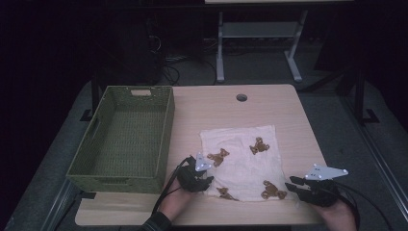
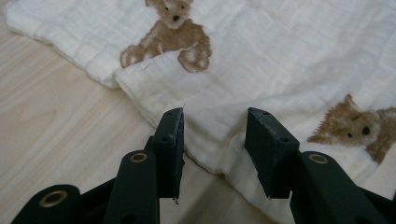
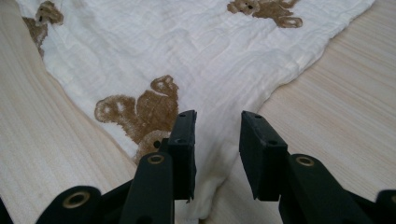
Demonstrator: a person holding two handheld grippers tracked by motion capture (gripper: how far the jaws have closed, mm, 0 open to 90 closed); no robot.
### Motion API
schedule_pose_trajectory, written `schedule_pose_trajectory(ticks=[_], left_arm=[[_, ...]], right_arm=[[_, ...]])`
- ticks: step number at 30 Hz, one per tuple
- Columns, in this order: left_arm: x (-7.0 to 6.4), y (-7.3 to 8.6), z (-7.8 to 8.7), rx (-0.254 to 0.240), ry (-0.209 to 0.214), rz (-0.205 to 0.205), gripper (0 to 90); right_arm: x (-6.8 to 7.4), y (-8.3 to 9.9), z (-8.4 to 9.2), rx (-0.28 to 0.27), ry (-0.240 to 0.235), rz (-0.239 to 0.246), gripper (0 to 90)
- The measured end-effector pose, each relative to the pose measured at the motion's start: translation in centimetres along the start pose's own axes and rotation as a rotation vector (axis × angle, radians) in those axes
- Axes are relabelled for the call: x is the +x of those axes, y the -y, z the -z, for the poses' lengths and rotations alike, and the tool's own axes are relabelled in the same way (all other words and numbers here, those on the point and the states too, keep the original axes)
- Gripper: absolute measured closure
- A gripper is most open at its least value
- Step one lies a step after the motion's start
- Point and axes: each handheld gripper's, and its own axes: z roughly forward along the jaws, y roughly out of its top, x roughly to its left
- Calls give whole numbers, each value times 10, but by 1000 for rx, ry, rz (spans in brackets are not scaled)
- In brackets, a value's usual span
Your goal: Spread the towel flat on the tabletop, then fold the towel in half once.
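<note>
Left claw (image 2: 214, 135): nearest the camera, jaws spread, straddling the near edge of the cloth (image 2: 280, 60) without pinching it.

Right claw (image 3: 217, 135): jaws spread, astride a bunched corner of the cloth; pads not pressing on the fabric.

Cloth: cream, printed with brown teddy bears, lying mostly flat on the tabletop (image 1: 269, 101). The left claw (image 1: 198, 174) sits at the cloth's near left corner, the right claw (image 1: 308, 185) at its near right corner.

Basket (image 1: 126, 137): green woven, standing just left of the cloth, nothing seen inside.

Round hole (image 1: 241, 97): in the tabletop, beyond the cloth's far edge.

Metal frame (image 1: 260, 38): on the floor, well beyond the cloth.

Risks, as judged: a fold lies just beside the left claw, so closing there might catch one layer and leave the other behind. The right corner is crumpled; a shallow bite could slip off when lifted. Uneven holds would let the cloth sag or twist.
</note>
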Motion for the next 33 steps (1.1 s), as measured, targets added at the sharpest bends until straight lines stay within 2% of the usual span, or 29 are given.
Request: schedule_pose_trajectory(ticks=[3, 8, 10, 12, 13, 18, 23, 26, 29, 33], left_arm=[[-1, 3, 5, 16, 10, 9, 536], [-18, 17, 25, -11, 60, 9, 504], [-21, 18, 27, -8, 63, 3, 504], [-27, 22, 26, 38, 53, -29, 506], [-27, 24, 26, 31, 58, -15, 513], [-27, 26, 29, 36, 57, -19, 515], [-28, 34, 36, 51, 91, 1, 513], [-27, 37, 40, 46, 82, -9, 484], [-22, 30, 40, 9, 70, 8, 465], [-14, 21, 34, 0, 71, 19, 465]], right_arm=[[1, 0, 0, -1, 3, 4, 656], [0, 0, 1, -8, 4, 3, 656], [0, 0, 1, -7, 4, 4, 656], [0, -1, 0, -6, 6, 7, 656], [0, -1, 0, -6, 6, 8, 655], [0, -2, 0, -13, 8, 10, 651], [-1, -4, -2, -12, 8, 16, 643], [-2, -7, -4, -11, 10, 19, 628], [-7, -13, -7, -21, 16, 17, 615], [-14, -16, -11, -29, 0, -14, 608]])
